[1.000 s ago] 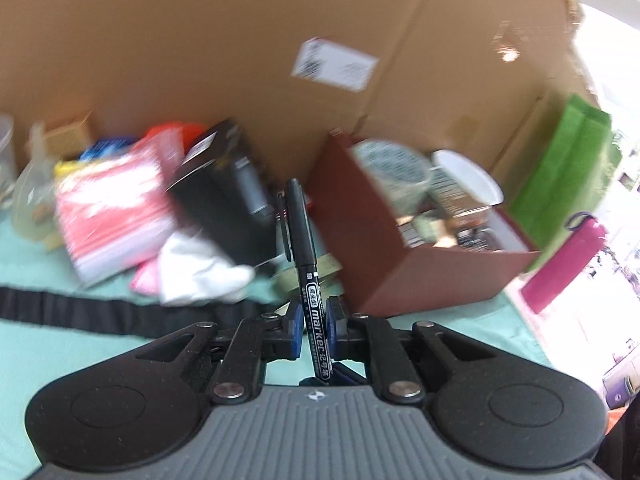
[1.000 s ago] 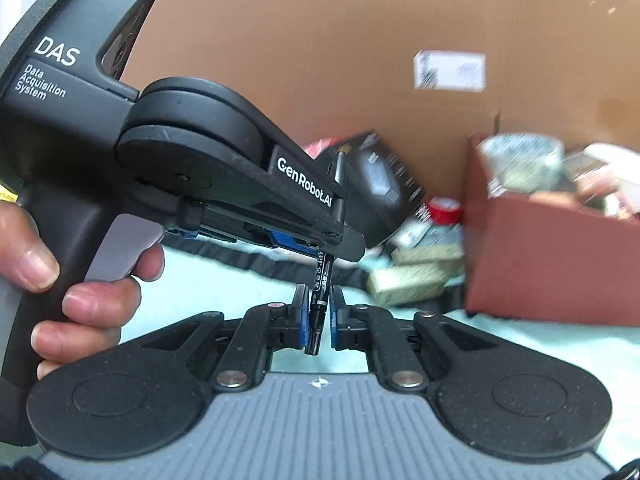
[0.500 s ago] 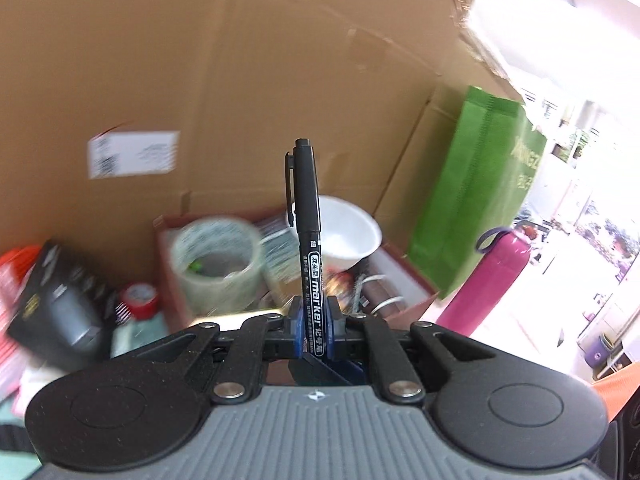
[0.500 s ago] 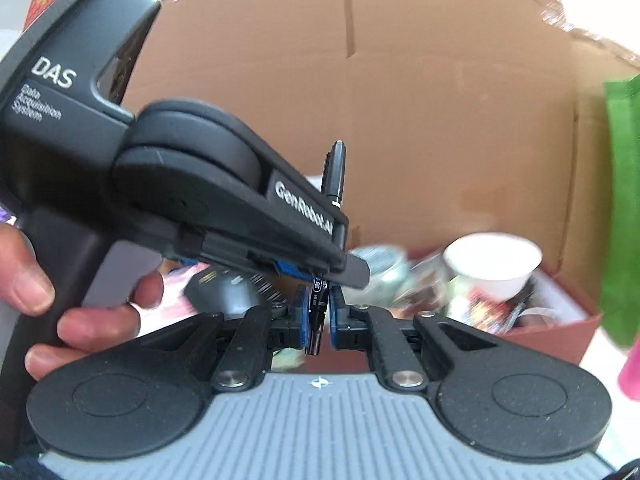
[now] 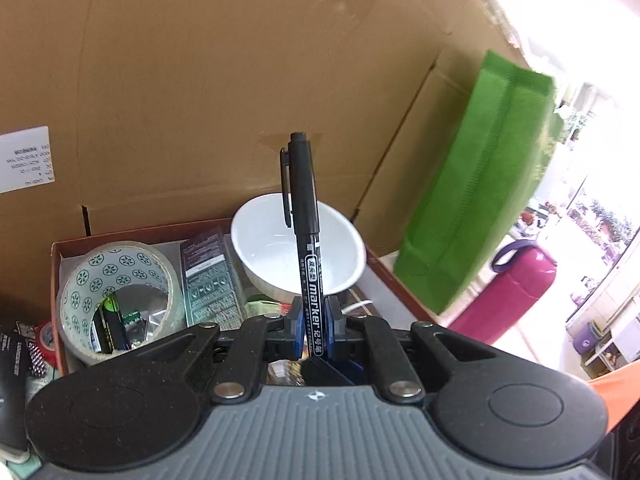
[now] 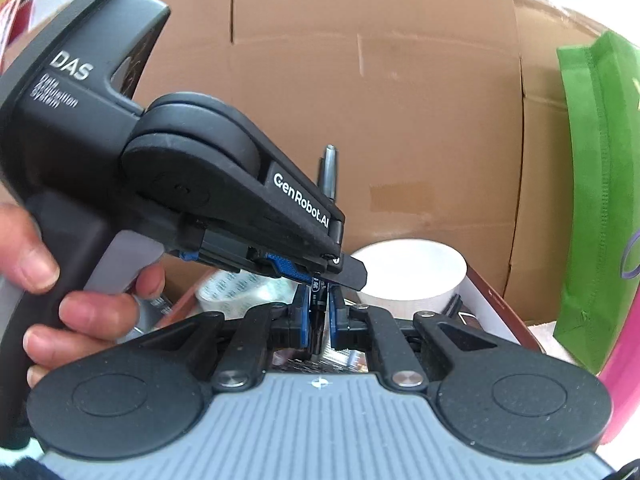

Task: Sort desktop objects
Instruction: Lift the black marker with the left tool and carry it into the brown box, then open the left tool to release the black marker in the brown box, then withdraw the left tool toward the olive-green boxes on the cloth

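Observation:
A black marker stands upright, clamped in my left gripper, which is shut on its lower barrel. My right gripper is shut on the same marker's lower end; its cap sticks up behind the left gripper body, which crosses the right wrist view. Both grippers hover over a red-brown box that holds a tape roll, a white bowl and a dark packet.
A large cardboard wall stands behind the box. A green bag and a magenta bottle stand to the right. Black and red items lie left of the box.
Both grippers, together holding the marker, have swung right from the cluttered table to above the red-brown box. The grip on the marker is unchanged.

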A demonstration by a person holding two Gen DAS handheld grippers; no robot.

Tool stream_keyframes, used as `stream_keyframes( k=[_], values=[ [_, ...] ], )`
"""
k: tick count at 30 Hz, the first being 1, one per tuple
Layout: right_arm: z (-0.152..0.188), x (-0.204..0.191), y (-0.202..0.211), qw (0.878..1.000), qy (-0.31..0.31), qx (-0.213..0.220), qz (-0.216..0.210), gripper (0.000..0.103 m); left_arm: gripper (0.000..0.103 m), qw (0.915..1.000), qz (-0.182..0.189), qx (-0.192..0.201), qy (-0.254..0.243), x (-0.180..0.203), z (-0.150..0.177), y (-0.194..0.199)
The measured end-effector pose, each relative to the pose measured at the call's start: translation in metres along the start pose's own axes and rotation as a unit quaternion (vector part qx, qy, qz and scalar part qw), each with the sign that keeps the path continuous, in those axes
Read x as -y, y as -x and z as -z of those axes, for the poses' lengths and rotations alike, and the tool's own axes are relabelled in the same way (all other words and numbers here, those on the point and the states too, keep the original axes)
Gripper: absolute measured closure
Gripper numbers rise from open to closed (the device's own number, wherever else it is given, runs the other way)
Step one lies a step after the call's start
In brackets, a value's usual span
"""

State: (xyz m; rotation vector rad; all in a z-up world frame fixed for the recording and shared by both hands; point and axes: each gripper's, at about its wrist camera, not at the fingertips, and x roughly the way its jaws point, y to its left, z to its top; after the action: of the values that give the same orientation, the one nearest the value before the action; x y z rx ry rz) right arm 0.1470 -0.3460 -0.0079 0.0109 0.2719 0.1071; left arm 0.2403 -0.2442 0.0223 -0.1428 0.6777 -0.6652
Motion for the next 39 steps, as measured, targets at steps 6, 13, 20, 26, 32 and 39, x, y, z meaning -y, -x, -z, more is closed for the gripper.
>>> stream_keyframes(
  k=[6, 13, 20, 26, 32, 39],
  values=[
    [0.011, 0.019, -0.025, 1.0, 0.001, -0.019, 0.016, 0.095, 0.082, 0.9998, -0.014, 0.011, 0.002, -0.008, -0.001, -0.01],
    [0.024, 0.028, -0.042, 0.998, -0.012, -0.032, 0.043, 0.073, 0.011, 0.9984, -0.011, 0.055, 0.005, -0.008, 0.004, 0.004],
    [0.03, 0.023, -0.022, 0.998, -0.016, -0.021, 0.06, 0.013, 0.006, 0.9987, -0.018, 0.048, -0.002, -0.011, 0.009, 0.007],
    [0.03, 0.014, -0.021, 0.996, -0.002, -0.011, 0.084, 0.005, 0.004, 0.9979, -0.035, 0.053, -0.014, -0.016, 0.017, 0.016],
    [0.027, 0.009, -0.011, 0.996, -0.004, -0.018, 0.088, 0.005, 0.004, 0.9966, -0.046, 0.06, -0.032, -0.013, 0.024, 0.028],
    [0.026, 0.005, -0.003, 0.996, -0.012, -0.019, 0.091, 0.005, 0.004, 0.9966, -0.048, 0.054, -0.04, -0.011, 0.033, 0.042]
  ],
)
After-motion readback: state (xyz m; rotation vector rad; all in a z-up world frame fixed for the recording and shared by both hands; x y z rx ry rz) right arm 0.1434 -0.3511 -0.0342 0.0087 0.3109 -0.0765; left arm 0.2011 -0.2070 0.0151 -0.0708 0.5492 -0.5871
